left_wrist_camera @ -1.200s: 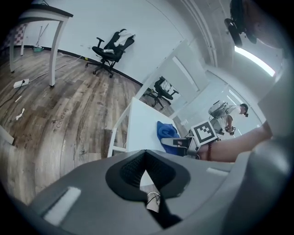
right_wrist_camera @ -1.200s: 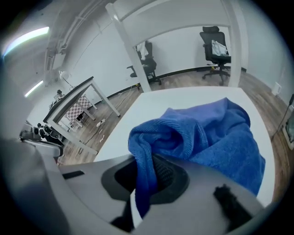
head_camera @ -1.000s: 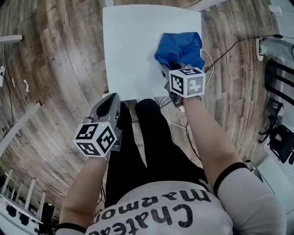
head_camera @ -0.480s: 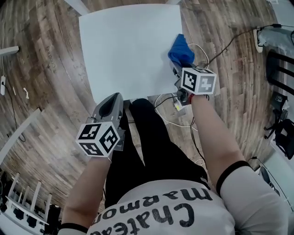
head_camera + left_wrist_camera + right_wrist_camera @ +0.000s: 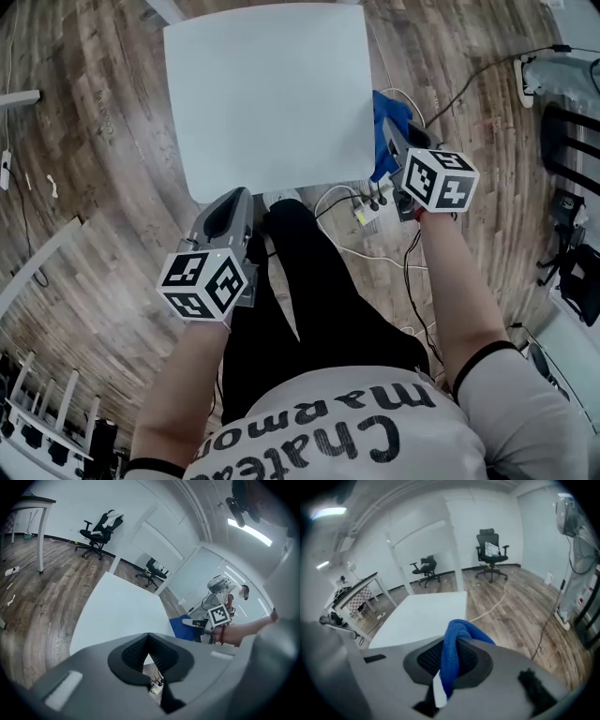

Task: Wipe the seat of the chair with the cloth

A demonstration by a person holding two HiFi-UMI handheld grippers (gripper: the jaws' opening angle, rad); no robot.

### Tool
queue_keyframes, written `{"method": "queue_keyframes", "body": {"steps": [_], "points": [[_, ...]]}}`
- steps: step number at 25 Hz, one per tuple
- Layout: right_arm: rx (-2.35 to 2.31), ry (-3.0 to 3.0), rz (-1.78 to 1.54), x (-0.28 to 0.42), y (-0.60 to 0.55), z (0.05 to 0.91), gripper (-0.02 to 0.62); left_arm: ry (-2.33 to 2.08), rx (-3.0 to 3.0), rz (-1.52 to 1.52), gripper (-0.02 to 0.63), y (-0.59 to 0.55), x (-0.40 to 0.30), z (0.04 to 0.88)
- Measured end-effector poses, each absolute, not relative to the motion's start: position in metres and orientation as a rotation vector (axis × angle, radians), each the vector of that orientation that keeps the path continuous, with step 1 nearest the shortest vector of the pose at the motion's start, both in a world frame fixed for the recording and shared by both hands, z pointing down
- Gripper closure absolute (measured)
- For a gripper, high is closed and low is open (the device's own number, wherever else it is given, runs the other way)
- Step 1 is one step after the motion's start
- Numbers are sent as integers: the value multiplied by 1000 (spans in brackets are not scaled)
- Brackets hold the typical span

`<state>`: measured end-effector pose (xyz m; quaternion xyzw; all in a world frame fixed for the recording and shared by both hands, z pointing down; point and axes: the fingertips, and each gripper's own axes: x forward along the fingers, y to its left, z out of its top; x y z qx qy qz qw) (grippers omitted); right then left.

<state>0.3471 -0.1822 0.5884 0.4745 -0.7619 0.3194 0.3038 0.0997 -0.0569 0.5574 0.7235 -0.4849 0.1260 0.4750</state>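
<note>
Head view looks steeply down; 2 gripper views face forward, low; all 3 share the seat (image 5: 267,94).

cloth (image 5: 387,116) now off seat (image 5: 267,94), rightward

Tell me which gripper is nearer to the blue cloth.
Right. The right gripper has the cloth clamped in its jaws, just off the seat's right edge. The left gripper, shut and empty, hovers at the seat's near edge, well apart from the cloth.
</note>
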Motion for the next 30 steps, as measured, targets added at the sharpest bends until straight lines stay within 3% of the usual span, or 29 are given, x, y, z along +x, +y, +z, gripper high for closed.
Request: {"method": "queue_keyframes", "body": {"steps": [5,11,16,22,30], "points": [[901,-2311,697,238,-180,552,555,-1254,1710,273,598,-34,59,560],[414,-2333,634,90,-142,577,555,-1322,1644,233,598,-7,-3,561],[265,-2270,604,9,-108,600,555,-1387,1594,220,598,21,-64,564],[295,-2217,651,-34,-78,618,555,-1379,1582,216,598,45,-115,568],[472,-2112,883,-28,-63,645,555,-1336,1641,264,598,53,-154,571]]}}
